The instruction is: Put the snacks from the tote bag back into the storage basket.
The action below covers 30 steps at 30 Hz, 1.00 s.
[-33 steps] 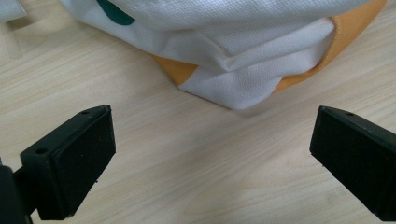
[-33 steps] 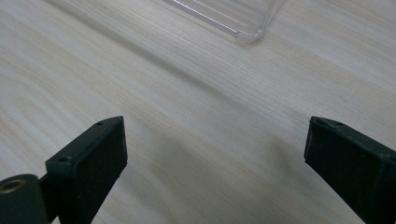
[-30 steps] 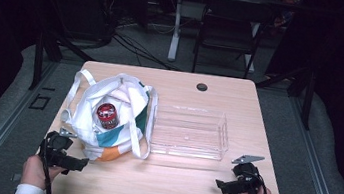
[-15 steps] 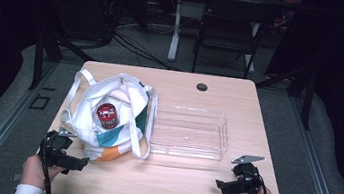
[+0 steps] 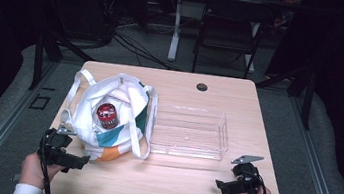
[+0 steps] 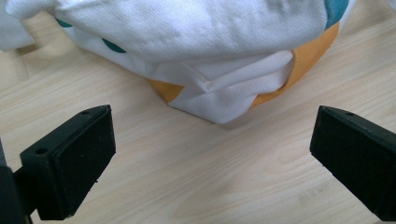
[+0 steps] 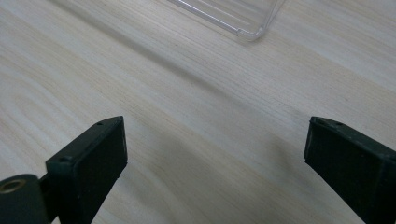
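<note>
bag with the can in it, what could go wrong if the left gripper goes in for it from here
1. The can stands upright in soft folds of the bag, so a tug on the cloth could tip it.
2. The bag's strap lies against the clear tray; dragging the bag might shift the tray.
3. The left gripper is open facing cloth only, so it may pinch fabric instead of the can.

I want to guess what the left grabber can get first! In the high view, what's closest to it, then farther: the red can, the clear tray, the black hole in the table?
From the left gripper, at the table's near left corner:
1. Red can, inside the tote bag just ahead.
2. Clear tray, middle right.
3. Black hole, by the far edge.
</note>
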Tool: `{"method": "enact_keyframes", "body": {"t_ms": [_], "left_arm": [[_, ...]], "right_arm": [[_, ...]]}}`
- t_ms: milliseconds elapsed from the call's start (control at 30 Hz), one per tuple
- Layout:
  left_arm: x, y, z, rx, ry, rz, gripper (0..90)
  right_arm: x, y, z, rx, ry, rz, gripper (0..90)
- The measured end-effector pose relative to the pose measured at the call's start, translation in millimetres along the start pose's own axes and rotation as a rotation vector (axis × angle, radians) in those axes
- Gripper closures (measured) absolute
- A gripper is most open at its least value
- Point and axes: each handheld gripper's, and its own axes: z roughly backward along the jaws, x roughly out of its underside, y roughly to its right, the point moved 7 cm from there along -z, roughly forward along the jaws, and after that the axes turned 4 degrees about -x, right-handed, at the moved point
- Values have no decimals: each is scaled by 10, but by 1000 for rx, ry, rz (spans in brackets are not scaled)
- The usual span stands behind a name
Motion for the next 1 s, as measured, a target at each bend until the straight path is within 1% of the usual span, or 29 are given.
{"method": "enact_keyframes", "body": {"t_ms": [67, 133, 333, 400, 433, 567, 667, 1000], "left_arm": [[-19, -7, 15, -5, 9, -5, 2], [-36, -7, 31, 0, 11, 2, 2], [-109, -12, 78, 5, 19, -2, 2], [-167, -19, 115, 11, 28, 1, 2], [-186, -21, 132, 13, 32, 2, 2], [-265, -22, 186, 17, 50, 0, 2], [-306, -18, 203, 24, 54, -4, 2], [-467, -1, 215, 28, 58, -22, 1]], "right_arm": [[0, -1, -2, -1, 1, 1, 56], [0, -2, -2, -2, 0, 1, 56], [-3, -7, -3, 0, 2, -4, 56], [-8, -14, -9, -2, 14, -11, 56], [-6, -8, -1, -1, 3, -3, 56], [-10, 0, -1, 7, 9, -10, 56], [-10, -2, 2, 3, 8, -8, 56], [-10, -9, -1, 0, 5, -8, 56]]}}
